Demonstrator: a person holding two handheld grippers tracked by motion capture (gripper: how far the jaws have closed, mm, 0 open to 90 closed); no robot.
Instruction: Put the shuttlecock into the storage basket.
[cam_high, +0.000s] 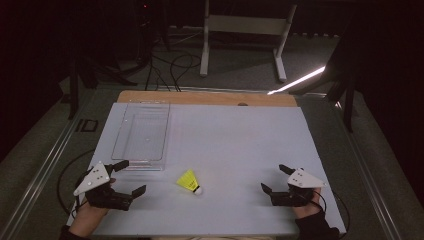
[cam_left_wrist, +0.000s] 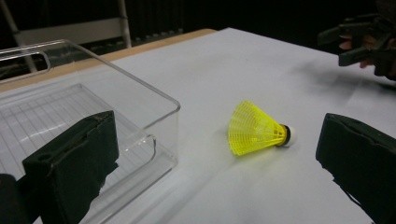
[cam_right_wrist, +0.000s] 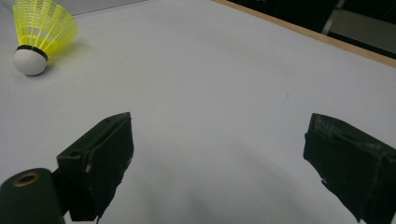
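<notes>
A yellow shuttlecock (cam_high: 189, 181) with a white cork tip lies on its side on the white table (cam_high: 235, 145), near the front middle. It appears ahead of the left jaws (cam_left_wrist: 257, 128) and at the upper left of the right gripper view (cam_right_wrist: 39, 32). My left gripper (cam_high: 131, 176) rests at the front left, open and holding nothing, just left of the shuttlecock. At the front right, my right gripper (cam_high: 275, 177) is open too, with bare table between its jaws (cam_right_wrist: 217, 154). The right gripper also appears far off in the left gripper view (cam_left_wrist: 362, 42).
A clear plastic box (cam_high: 142, 135) sits on the left half of the table, just beyond the left gripper; its near corner (cam_left_wrist: 154, 112) is close to the left jaw. A wooden strip (cam_high: 205, 97) edges the table's far side. Frame legs and cables stand beyond on the floor.
</notes>
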